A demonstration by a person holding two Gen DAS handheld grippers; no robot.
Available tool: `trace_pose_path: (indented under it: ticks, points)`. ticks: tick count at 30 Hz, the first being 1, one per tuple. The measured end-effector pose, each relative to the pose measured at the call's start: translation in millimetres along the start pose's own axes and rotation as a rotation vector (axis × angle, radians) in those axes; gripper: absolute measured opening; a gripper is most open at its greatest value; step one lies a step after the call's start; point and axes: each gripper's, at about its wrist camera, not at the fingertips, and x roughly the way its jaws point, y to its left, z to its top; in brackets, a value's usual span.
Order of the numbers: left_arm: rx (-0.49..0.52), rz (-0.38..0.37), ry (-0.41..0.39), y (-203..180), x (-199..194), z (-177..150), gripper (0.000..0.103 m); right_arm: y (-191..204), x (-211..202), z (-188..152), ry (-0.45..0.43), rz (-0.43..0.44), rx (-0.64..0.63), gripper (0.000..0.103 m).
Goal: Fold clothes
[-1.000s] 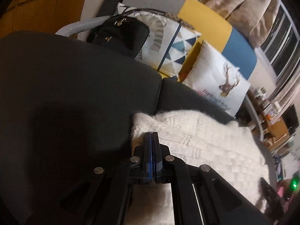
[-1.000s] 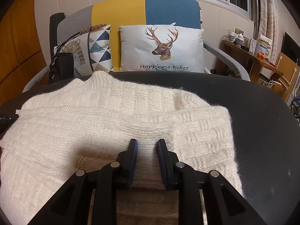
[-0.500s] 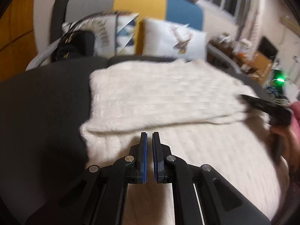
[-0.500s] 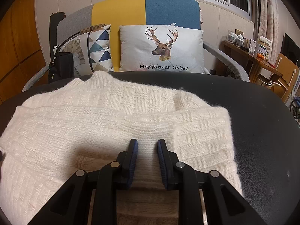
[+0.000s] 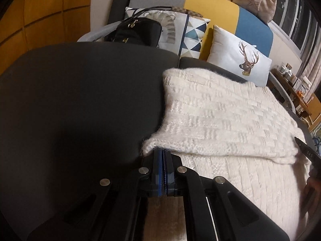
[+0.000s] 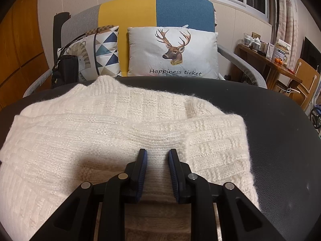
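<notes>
Left wrist view: my left gripper [image 5: 163,156] is fully closed, its tips tucked under the near-left corner of the cream chunky-knit sweater [image 5: 220,120] lying folded on the dark round table [image 5: 80,100]. I cannot tell whether any knit is pinched; if not, a lift leaves the fold behind.

Right wrist view: my right gripper [image 6: 156,160] stands narrowly parted on the sweater's near-right part. Whether it grips I cannot tell. Uneven pulling could skew the fold.

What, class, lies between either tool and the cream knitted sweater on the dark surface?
Nothing visible does. The left tool is shut, its tips tucked under the folded edge of the sweater. The right tool sits directly over the sweater, a ridge of knit between its fingers.
</notes>
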Motion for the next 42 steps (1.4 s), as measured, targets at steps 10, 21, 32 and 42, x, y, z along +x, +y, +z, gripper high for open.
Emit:
trace_pose_path:
  ticks: [10,21,32,42]
  points:
    - [-0.174,-0.070,-0.079,31.5,-52.0,-12.0,0.007,-0.5,-0.1,0.6,-0.002,0.001,-0.002,0.021]
    - [0.220,0.013,-0.043,-97.0,28.5,48.8,0.009,-1.8,-8.1,4.7,-0.008,0.082,-0.003,0.024]
    - [-0.057,-0.057,-0.035,-23.9,30.0,53.4,0.013,41.4,-32.2,16.6,-0.049,0.311,0.038,0.024]
    - [-0.030,-0.018,-0.040,-25.8,28.6,50.7,0.013,188.9,1.5,6.7,0.069,0.409,-0.238,0.005]
